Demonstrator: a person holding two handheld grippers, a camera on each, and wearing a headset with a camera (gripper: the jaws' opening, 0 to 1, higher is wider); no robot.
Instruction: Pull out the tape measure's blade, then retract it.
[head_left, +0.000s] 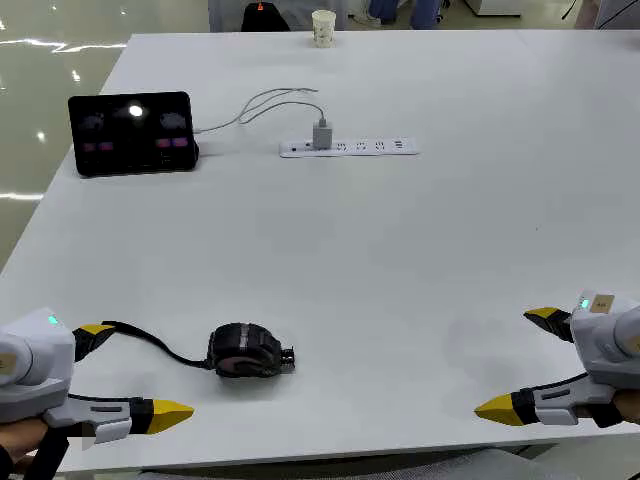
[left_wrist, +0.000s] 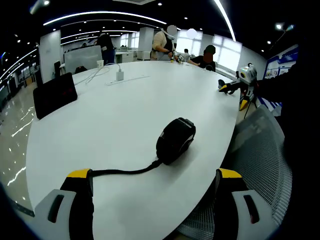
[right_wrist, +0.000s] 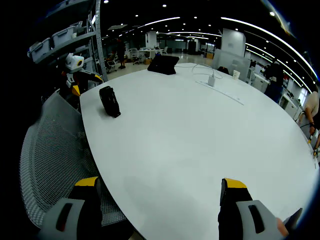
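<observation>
While both grippers hover over the near edge of the white table (head_left: 420, 250), the black tape measure (head_left: 247, 350) lies flat on it, close to that near edge and toward the near-left corner. Its blade end sits tucked tight against the case on the side facing the right gripper. A black wrist strap (head_left: 150, 342) snakes off the case the other way, toward the left gripper (head_left: 133, 370).

Look at that left gripper: yellow-tipped jaws spread wide, nothing between them, the tape measure just ahead of the gap. In the left gripper view the strap runs right up to one jaw tip; whether it touches is hard to call.

Over at the near-right corner, the right gripper (head_left: 522, 362) mirrors it, jaws wide apart and holding nothing, well apart from the tape measure. Its own view looks across the tabletop at the case standing dark by the edge, the other gripper beyond it.

Further back, a dark tablet (head_left: 132, 133) stands propped near the left edge, screen lit. A white power strip (head_left: 348, 147) lies toward the middle of the far half, with a charger plug (head_left: 322, 134) seated in it and a grey cable (head_left: 260, 105) looping from plug to tablet. A paper cup (head_left: 323, 28) stands at the far edge. Grey mesh chair backs (left_wrist: 260, 160) sit below the table's near edge in both gripper views.
</observation>
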